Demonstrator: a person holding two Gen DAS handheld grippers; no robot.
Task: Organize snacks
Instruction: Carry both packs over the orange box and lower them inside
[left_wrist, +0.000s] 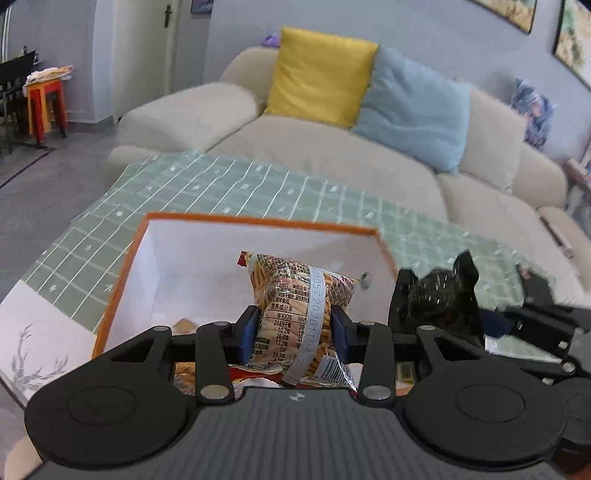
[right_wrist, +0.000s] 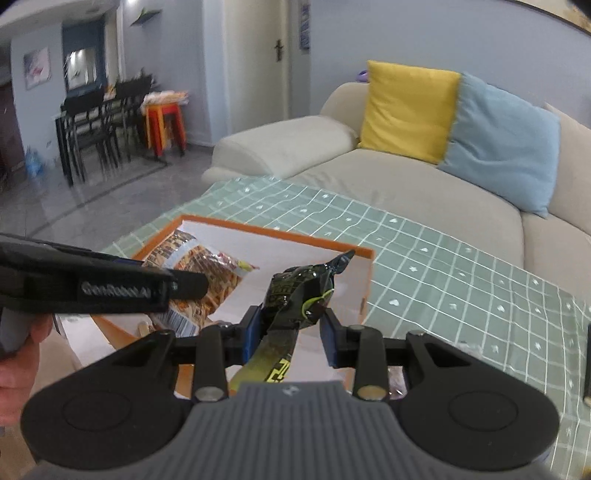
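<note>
My left gripper (left_wrist: 294, 332) is shut on a biscuit packet (left_wrist: 295, 295) with a printed nutrition label, held over the open orange box (left_wrist: 258, 222) with a white inside. My right gripper (right_wrist: 290, 330) is shut on a black snack packet (right_wrist: 295, 295) with yellow print, held above the box's (right_wrist: 280, 233) near right corner. The black packet also shows in the left wrist view (left_wrist: 439, 306), just right of the box. The left gripper's body (right_wrist: 92, 288) and the biscuit packet (right_wrist: 199, 266) show at the left of the right wrist view. More snacks lie in the box under the left gripper.
The box stands on a table with a green checked cloth (left_wrist: 221, 181). A beige sofa (left_wrist: 332, 147) with a yellow cushion (left_wrist: 321, 74) and a blue cushion (left_wrist: 413, 110) lies behind. A red stool (right_wrist: 166, 125) and dark dining chairs (right_wrist: 99, 122) stand far left.
</note>
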